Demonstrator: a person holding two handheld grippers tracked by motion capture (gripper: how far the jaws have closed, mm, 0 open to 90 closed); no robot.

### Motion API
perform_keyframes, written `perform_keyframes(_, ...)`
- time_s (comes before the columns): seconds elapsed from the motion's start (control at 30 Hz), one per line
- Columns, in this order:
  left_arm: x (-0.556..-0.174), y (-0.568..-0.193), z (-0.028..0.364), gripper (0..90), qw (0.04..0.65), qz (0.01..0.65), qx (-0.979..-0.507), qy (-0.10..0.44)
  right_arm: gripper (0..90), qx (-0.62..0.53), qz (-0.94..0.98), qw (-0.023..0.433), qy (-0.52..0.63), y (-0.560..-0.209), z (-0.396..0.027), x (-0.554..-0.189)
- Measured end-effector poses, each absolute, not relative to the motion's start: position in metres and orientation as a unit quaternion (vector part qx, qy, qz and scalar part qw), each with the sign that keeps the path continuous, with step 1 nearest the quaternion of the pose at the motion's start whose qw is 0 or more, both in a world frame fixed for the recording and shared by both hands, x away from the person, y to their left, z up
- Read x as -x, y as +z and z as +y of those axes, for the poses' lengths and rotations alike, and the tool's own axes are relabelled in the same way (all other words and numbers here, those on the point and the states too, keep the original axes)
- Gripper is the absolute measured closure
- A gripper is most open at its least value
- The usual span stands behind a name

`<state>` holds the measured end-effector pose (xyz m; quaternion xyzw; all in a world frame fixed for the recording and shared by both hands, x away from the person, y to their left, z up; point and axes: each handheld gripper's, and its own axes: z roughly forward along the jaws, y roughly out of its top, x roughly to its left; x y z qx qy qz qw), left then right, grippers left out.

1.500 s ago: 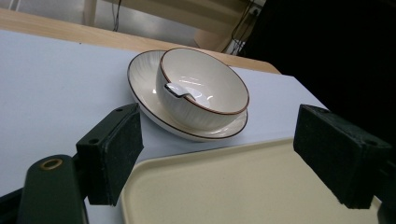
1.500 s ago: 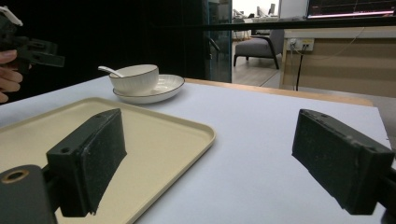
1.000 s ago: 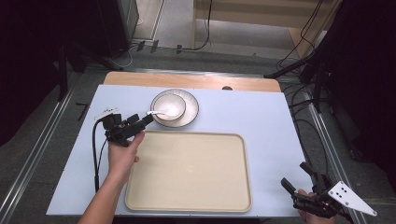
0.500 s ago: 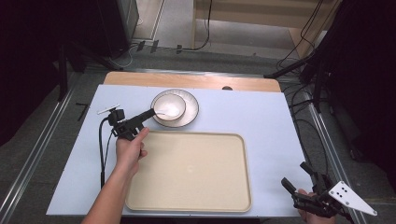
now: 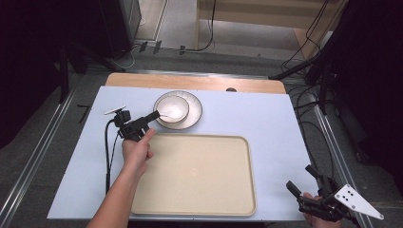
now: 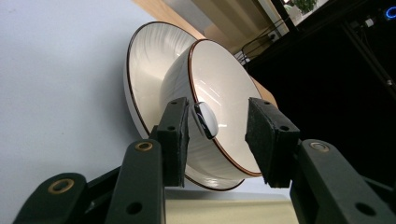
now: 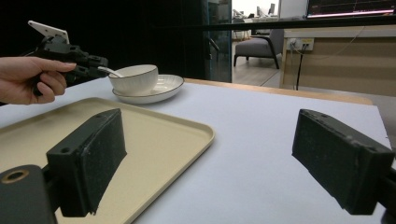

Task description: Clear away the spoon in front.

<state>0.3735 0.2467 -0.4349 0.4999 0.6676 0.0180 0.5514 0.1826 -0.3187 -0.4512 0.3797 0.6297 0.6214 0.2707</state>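
Bowls: one, a white bowl (image 5: pixel 172 108) with a dark rim line, standing in the plate.
Plates: one, a white plate (image 5: pixel 194 112) with a dark rim, under the bowl.
Spoons: one, a spoon (image 6: pixel 206 120) whose handle end leans over the bowl's rim.
Trays: one, a beige tray (image 5: pixel 199 175) lying flat on the blue table sheet.
Grippers: two, a left gripper (image 5: pixel 153 115) and a right gripper (image 5: pixel 299 179), each with two black jaws.
Hands: two, one per gripper.
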Motion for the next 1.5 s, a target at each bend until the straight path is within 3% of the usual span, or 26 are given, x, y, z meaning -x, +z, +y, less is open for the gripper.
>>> perform_keyframes(1.5,-0.3814,-0.4423,0.2536,79.0,0.568,0.675,-0.471,-0.01,10.0,-0.379,0.632,0.267,0.62,-0.4525,-0.3182,-0.1834)
